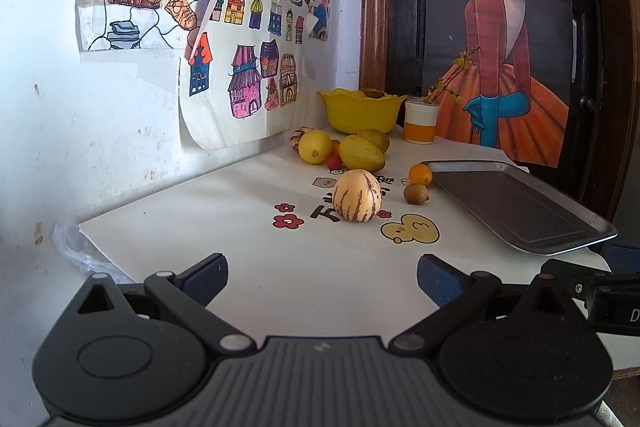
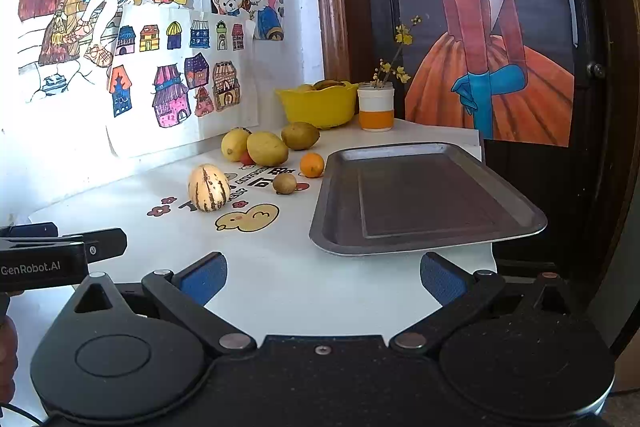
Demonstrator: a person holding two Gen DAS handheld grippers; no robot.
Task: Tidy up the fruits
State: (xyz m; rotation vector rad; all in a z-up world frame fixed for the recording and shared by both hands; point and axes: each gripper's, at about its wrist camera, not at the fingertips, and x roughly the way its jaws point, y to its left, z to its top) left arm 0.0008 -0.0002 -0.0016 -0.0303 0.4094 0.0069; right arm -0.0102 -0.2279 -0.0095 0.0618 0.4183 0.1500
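**Fruit waiting loose, tray sitting empty**

Going left to right: the left tool point(image 1: 322, 281) is hovering over the near edge of the bench point(image 1: 248, 259), fingers spread wide and carrying nothing. The striped melon point(image 1: 357, 195) is standing alone ahead of it, with lemons point(image 1: 315, 146) and mangoes point(image 1: 361, 153) clustering behind near the yellow bowl point(image 1: 360, 113). A small orange point(image 2: 312, 165) and a brown round fruit point(image 2: 285, 183) are lying just beside the metal tray point(image 2: 420, 195), which is holding nothing. The right tool point(image 2: 323, 279) is gaping wide too, empty. The tray seems to be overhanging the bench edge; weighting that side could tip it. Round fruit may roll if nudged or pinched off-centre.
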